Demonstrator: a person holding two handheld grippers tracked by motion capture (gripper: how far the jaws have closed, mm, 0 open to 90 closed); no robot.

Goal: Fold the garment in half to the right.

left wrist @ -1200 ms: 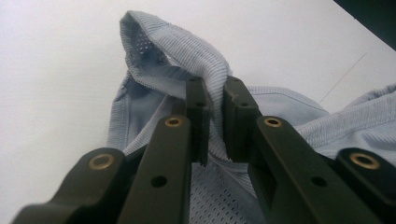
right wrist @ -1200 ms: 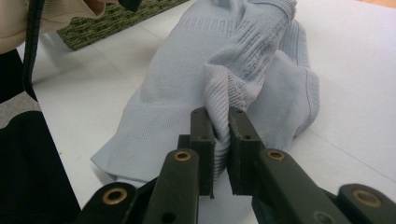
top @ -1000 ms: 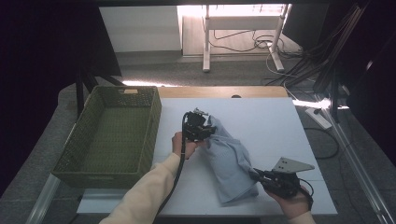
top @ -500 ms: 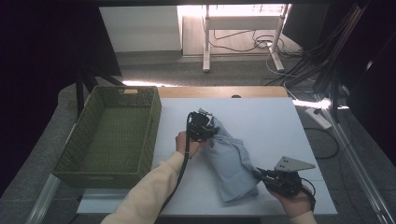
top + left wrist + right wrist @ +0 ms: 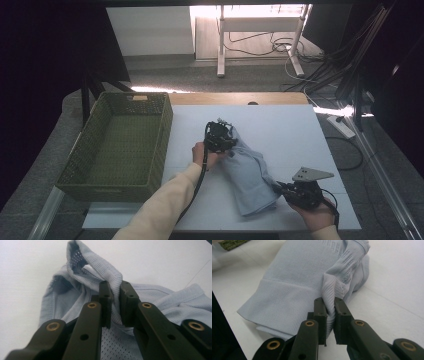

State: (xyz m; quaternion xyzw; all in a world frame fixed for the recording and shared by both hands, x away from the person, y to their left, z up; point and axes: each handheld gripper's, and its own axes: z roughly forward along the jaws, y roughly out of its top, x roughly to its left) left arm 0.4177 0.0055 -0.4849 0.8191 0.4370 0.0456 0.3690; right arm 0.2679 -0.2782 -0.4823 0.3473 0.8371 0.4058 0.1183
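We reach both forearms in, left gripper (image 5: 220, 137) and right gripper (image 5: 291, 191) each pinching the pale blue garment (image 5: 251, 171), stretched diagonally between them.

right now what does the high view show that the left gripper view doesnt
High view alone: the green basket at the table's left, both hands, the right gripper at the garment's near end. Left gripper view alone: the jaws pinching a ribbed fold, the mesh lining below it. Both share the pale blue garment on the white table and the left gripper.
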